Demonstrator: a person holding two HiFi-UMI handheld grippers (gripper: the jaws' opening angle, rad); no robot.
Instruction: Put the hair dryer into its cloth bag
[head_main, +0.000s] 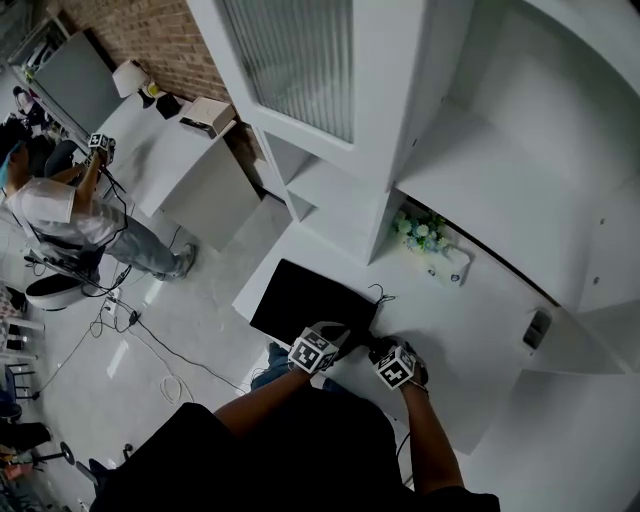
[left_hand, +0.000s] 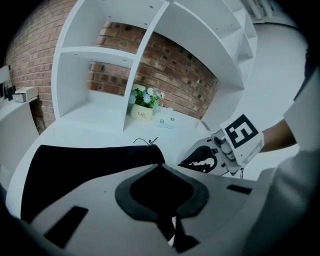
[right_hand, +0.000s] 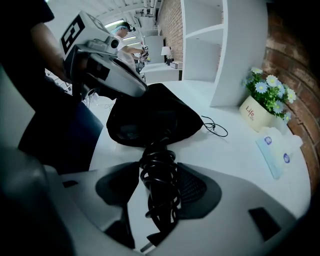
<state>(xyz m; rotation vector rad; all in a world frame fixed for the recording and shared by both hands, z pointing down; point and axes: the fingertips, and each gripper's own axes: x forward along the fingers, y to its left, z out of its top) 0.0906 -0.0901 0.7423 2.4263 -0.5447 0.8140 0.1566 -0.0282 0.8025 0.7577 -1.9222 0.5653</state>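
At the table's (right_hand: 235, 150) near edge, the left gripper (left_hand: 161, 169) pinches the bag's (right_hand: 150, 117) rim and the right gripper (right_hand: 160, 167) clamps the coiled cord (right_hand: 161, 200).

Matt cloth bag (right_hand: 155, 115), glossy black cord (right_hand: 160, 185), smooth white table (right_hand: 235, 150).

The word "Life" stands on the cream flower pot (left_hand: 142, 114) (nothing else is legible)

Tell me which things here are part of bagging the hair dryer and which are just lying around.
For the job:
- cloth bag, pinched by the left gripper
- the hair dryer's coiled cord, held in the right gripper

Just lying about:
- flower pot
- small blue-and-white packet
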